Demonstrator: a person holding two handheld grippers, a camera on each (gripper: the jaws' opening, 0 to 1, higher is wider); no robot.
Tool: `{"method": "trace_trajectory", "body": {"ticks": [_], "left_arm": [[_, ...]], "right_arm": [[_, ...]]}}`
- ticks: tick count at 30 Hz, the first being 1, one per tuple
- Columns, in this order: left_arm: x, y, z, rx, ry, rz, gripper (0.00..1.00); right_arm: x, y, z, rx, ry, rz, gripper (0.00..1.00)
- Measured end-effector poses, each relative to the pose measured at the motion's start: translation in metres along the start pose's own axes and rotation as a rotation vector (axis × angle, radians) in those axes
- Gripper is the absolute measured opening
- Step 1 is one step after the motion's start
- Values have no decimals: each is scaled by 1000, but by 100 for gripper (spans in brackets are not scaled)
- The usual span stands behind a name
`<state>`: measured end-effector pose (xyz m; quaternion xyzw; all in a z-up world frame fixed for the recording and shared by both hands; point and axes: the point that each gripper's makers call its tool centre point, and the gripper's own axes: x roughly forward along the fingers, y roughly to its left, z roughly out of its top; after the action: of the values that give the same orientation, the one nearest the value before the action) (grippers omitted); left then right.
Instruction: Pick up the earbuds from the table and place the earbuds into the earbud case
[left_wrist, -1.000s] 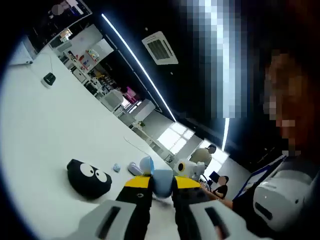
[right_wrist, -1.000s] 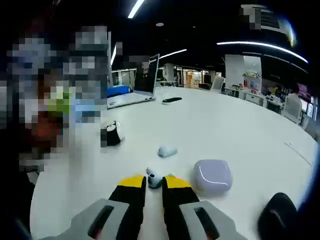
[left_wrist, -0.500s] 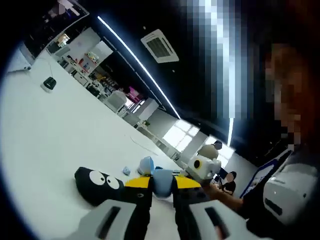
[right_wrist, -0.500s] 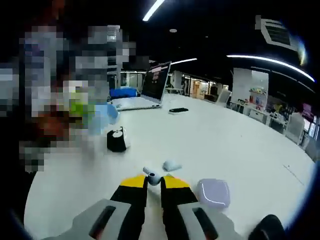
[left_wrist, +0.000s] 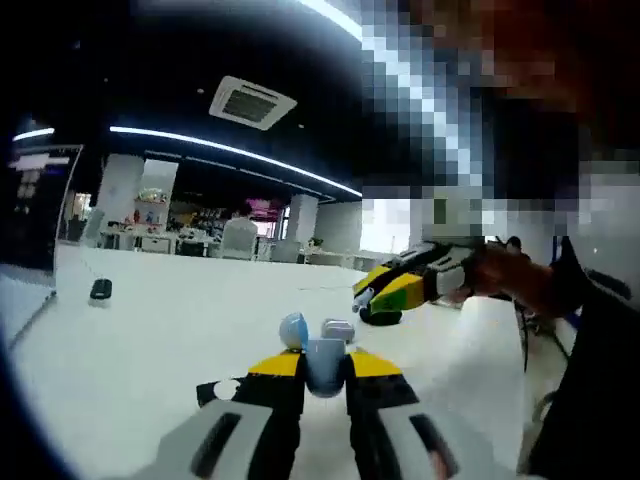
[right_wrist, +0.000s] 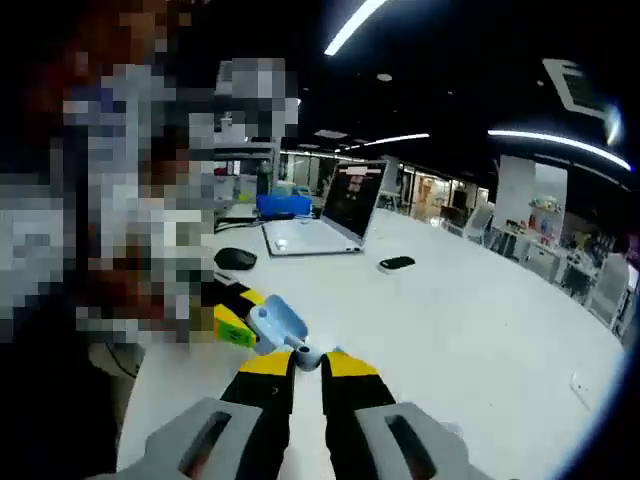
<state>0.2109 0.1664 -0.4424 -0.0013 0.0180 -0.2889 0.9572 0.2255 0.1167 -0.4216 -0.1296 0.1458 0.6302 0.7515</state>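
Right gripper view: a white earbud (right_wrist: 306, 353) is pinched between the pressed-together tips of the right gripper (right_wrist: 307, 364), lifted clear of the white table (right_wrist: 480, 330). Just beside the earbud, to its left, the open pale-blue earbud case (right_wrist: 277, 322) is clamped in the left gripper (left_wrist: 325, 366). Insertion is judged to be the step in hand; next, the earbud must be aligned over a case socket, lowered and released.

pale blue earbud case (left_wrist: 325, 362), white table (left_wrist: 130, 330), seemingly grey-white earbud (right_wrist: 306, 352)
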Motion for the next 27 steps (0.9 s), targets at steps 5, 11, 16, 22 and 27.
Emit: {"method": "trace_trajectory", "body": {"ticks": [5, 11, 16, 22, 27], "left_arm": [[2, -7, 4, 100, -28, 22, 18], [-1, -7, 0, 178, 6, 46, 18], [2, -15, 0, 277, 61, 42, 18], [3, -12, -2, 259, 86, 51, 18], [4, -13, 1, 254, 82, 46, 18]], "right_arm": [[6, 1, -1, 5, 51, -1, 10], [15, -4, -21, -74, 174, -49, 10], [22, 0, -14, -188, 216, -63, 10], [23, 2, -16, -306, 315, -71, 10], [25, 2, -15, -347, 340, -71, 10]]}}
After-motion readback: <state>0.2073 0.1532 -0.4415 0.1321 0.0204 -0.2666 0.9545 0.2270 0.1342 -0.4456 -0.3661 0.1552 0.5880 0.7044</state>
